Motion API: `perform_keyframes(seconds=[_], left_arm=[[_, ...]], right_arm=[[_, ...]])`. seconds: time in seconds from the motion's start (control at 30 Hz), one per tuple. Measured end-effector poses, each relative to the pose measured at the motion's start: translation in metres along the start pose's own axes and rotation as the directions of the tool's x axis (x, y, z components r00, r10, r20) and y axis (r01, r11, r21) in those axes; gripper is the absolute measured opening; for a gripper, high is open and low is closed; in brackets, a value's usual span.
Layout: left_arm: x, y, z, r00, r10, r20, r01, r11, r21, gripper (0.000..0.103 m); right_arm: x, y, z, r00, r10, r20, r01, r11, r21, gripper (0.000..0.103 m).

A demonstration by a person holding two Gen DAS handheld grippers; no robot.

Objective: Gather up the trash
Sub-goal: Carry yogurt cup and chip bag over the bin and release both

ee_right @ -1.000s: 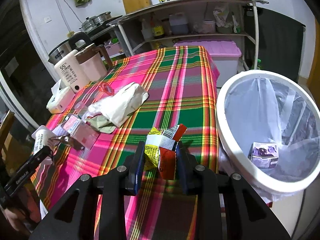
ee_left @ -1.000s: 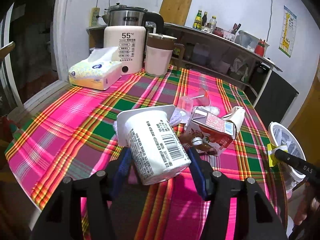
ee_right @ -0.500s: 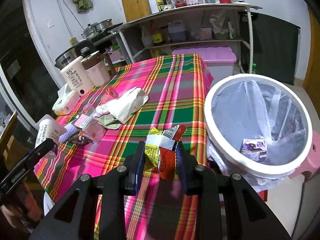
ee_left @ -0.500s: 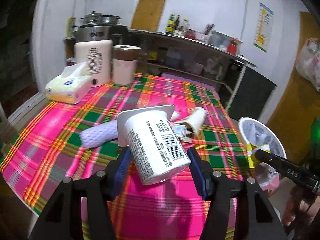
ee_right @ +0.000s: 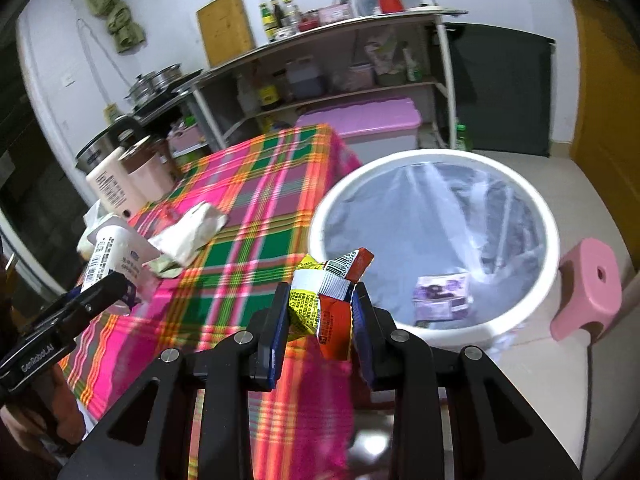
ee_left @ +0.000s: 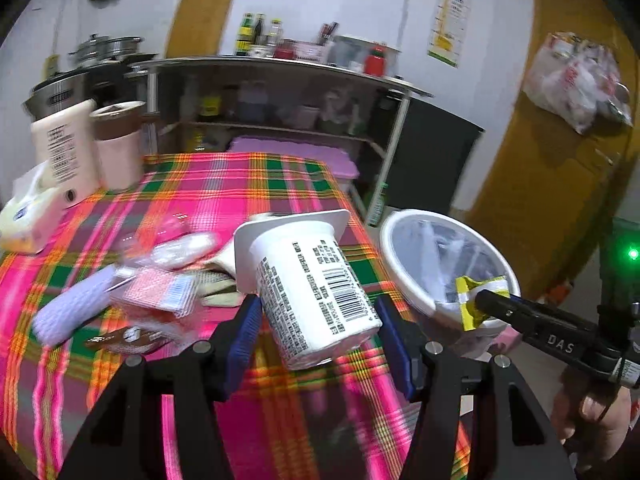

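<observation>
My left tool [ee_left: 316, 316] clamps white cup [ee_left: 308, 280] across midbody above surface [ee_left: 240, 184]: light, thin-walled, crushable. Right tool [ee_right: 320, 314] pinches crinkly wrapper [ee_right: 324, 292], near-weightless, slippery, at bin [ee_right: 432, 160] rim.

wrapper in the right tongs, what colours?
Yellow and red with a white barcode strip, on the wrapper; clearest in the right wrist view.

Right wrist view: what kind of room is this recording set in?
Most likely a home kitchen or dining corner. A shelf unit holds sauce bottles and containers, steel pots stand beside it, and a table with a plaid tablecloth sits next to a lined white trash bin.
</observation>
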State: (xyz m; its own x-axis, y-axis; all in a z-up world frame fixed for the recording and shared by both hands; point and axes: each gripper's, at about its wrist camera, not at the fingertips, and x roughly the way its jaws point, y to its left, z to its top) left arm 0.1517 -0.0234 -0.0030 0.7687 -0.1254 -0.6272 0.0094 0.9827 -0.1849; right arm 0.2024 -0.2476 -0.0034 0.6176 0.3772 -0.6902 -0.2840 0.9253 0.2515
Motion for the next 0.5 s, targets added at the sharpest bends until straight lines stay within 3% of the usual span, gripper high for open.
perform_keyframes(seconds=[0.5], left_arm=[[0.061, -0.078, 0.037, 0.981, -0.185, -0.065, 0.193, 0.970, 0.147, 0.060]], right_arm=[[0.005, -0.070, 0.016, 0.993, -0.119, -0.002, 0.119, 0.990, 0.071, 0.031]])
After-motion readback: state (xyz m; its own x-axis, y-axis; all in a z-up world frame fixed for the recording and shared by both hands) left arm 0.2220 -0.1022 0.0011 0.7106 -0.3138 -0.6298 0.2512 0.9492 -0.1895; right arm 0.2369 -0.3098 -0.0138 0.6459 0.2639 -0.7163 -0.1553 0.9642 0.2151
